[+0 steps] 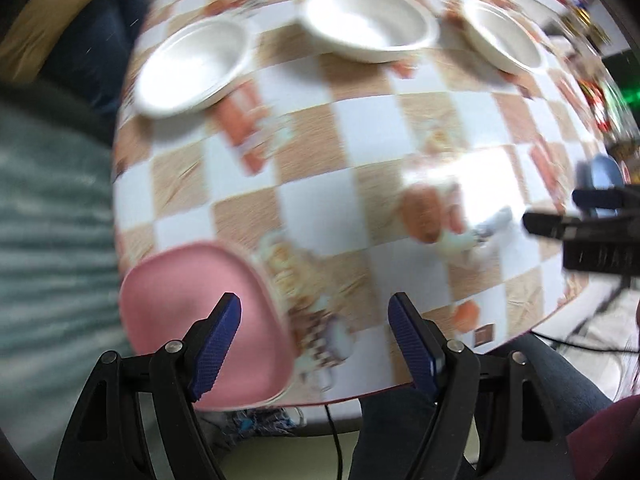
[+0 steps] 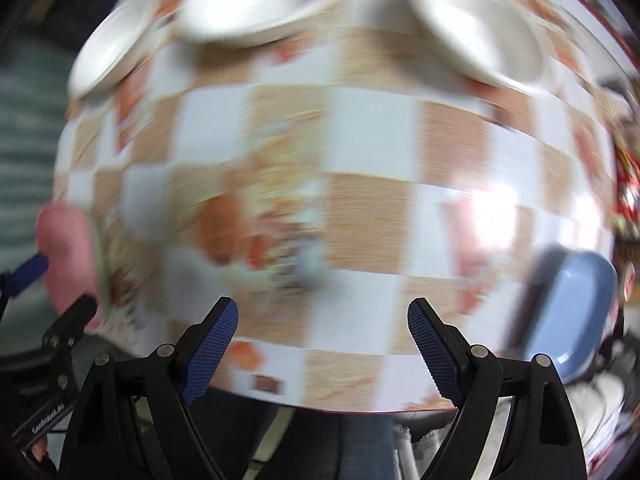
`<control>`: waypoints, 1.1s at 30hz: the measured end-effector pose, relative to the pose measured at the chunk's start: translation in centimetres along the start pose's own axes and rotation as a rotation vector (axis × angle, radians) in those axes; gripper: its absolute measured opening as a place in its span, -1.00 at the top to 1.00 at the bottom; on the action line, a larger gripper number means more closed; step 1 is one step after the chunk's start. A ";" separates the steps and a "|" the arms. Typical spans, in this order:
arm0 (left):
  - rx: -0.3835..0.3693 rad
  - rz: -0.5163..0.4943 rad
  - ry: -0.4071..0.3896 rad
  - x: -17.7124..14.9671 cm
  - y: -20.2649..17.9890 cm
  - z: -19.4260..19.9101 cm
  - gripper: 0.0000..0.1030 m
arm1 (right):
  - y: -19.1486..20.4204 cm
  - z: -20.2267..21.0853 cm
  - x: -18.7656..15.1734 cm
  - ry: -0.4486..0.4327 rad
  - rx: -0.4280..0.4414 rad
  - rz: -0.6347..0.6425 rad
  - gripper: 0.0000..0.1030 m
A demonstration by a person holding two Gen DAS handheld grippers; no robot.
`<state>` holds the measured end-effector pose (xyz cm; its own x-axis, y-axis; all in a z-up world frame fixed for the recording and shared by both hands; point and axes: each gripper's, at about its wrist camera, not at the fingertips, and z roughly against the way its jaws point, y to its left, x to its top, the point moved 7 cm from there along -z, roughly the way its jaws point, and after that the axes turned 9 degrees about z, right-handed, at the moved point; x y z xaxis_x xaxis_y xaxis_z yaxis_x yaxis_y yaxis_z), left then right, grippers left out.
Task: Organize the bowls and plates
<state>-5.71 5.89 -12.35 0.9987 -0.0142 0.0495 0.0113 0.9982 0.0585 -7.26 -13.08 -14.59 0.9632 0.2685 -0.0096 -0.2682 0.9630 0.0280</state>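
**Both jaws empty above the tabletop, plates at either edge**

The tabletop (image 1: 304,184), covered in a tan-and-white check cloth, filled both wrist views, blurred. Along its far side stood three white bowls in a row, apart from one another: left bowl (image 1: 192,68), middle bowl (image 1: 368,20), right bowl (image 1: 504,36). A pink plate (image 1: 192,292) lay at the near left corner, partly over the edge as far as the blur allowed a reading. A blue plate (image 2: 572,312) sat at the near right edge.

The left gripper (image 1: 316,344) looked down with its jaws wide apart and nothing between them; its left pad overlapped the pink plate in the view, but whether it touched could not be told. The right gripper (image 2: 322,352) also stood wide open and empty, over bare cloth, with the blue plate off to its right.

So the pink plate lay just beside the left gripper, on its left, and the blue plate nearer the right one. The bowls were well apart from both, straight ahead on the far side.
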 end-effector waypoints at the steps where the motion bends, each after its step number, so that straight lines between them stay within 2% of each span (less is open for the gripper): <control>1: -0.002 -0.017 -0.002 0.2 -0.6 0.0 -0.54 | -1.2 0.3 -0.4 -0.007 -0.015 -0.033 -0.70; 8: -0.017 -0.147 0.008 1.5 -5.8 -0.1 -0.54 | -11.8 0.9 -4.8 0.002 -0.141 -0.275 -0.70; 13: -0.014 -0.189 0.022 2.1 -7.6 -0.5 -0.54 | -18.5 2.3 -5.4 0.018 -0.210 -0.392 -0.70; 17: -0.010 -0.203 0.034 2.6 -8.6 -0.8 -0.54 | -22.5 1.3 -6.2 0.011 -0.251 -0.461 -0.70; 19: -0.007 -0.209 0.039 2.6 -9.0 -1.0 -0.54 | -26.7 -0.8 -6.1 0.009 -0.255 -0.479 -0.70; 22: -0.003 -0.218 0.051 2.6 -9.4 -1.3 -0.54 | -28.9 -2.5 -6.5 0.023 -0.247 -0.486 -0.70; 26: 0.006 -0.226 0.062 2.9 -9.7 -1.7 -0.54 | -27.7 -3.4 -6.1 0.029 -0.176 -0.462 -0.72; 28: 0.010 -0.225 0.068 2.9 -9.7 -1.9 -0.54 | -26.7 -3.9 -5.5 0.027 -0.151 -0.431 -0.81; 33: 0.013 -0.219 0.075 2.9 -9.5 -2.2 -0.54 | -21.6 -4.8 -3.3 0.020 -0.088 -0.312 -0.81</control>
<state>-2.85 -3.55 -14.97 0.9733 -0.2259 -0.0399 0.2284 0.9708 0.0730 -4.68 -34.68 -19.98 0.9989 -0.0402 -0.0241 0.0385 0.9971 -0.0664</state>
